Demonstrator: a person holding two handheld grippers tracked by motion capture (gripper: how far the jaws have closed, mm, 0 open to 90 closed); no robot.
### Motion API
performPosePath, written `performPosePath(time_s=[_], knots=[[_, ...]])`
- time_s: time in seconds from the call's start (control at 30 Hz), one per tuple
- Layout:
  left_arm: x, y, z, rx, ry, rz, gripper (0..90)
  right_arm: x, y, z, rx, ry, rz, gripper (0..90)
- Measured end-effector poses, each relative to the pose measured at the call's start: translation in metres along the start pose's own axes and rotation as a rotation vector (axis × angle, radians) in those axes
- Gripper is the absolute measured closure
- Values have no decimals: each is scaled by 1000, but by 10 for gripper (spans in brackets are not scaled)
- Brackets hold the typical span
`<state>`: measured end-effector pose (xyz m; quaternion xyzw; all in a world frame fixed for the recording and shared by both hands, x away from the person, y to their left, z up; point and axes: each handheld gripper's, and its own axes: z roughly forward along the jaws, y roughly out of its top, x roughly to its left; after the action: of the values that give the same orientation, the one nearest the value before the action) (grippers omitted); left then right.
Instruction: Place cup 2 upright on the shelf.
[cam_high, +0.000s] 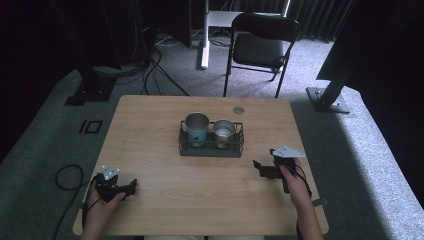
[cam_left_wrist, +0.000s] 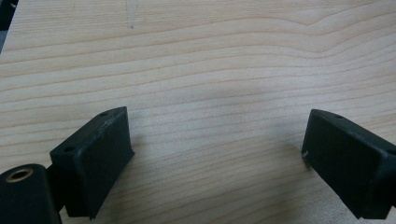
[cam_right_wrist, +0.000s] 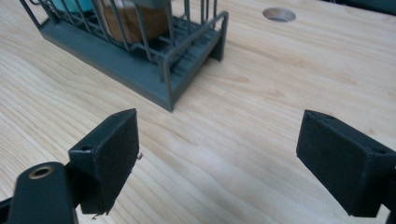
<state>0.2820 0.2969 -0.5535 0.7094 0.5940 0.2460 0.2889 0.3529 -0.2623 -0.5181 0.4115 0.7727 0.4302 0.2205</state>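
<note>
A dark wire rack (cam_high: 211, 146) stands mid-table on the wooden table (cam_high: 150, 125). It holds a teal metal cup (cam_high: 196, 129) on the left and a brown-toned metal cup (cam_high: 224, 134) on the right. My left gripper (cam_high: 131, 188) rests near the front left corner, open, with bare wood between its jaws (cam_left_wrist: 217, 154). My right gripper (cam_high: 258, 168) sits front right of the rack, open and empty (cam_right_wrist: 217, 158). In the right gripper view the rack (cam_right_wrist: 154, 70) lies ahead to the left, with the brown cup (cam_right_wrist: 135, 18) and a bit of the teal cup (cam_right_wrist: 70, 4) inside.
A round cable hole (cam_high: 238, 110) sits near the table's far edge, also seen as the hole (cam_right_wrist: 279, 14) in the right gripper view. Beyond the table stand a black folding chair (cam_high: 260, 45) and dark frame legs (cam_high: 330, 90). A cable loop (cam_high: 67, 177) lies on the floor at left.
</note>
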Motion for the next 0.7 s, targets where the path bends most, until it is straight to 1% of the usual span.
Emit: performPosePath(time_s=[0.3,0.43,0.5,0.57,0.7], knots=[[0,0,0,0,0,1,90,-5,-15,-4,34,-31,3,129],[0,0,0,0,0,1,89,-7,-20,-7,46,-54,10,129],[0,0,0,0,0,1,89,-7,-22,-9,53,-54,5,129],[0,0,0,0,0,0,89,-8,-24,-10,54,-57,11,129],[0,0,0,0,0,0,89,-8,-30,-13,77,-67,15,129]])
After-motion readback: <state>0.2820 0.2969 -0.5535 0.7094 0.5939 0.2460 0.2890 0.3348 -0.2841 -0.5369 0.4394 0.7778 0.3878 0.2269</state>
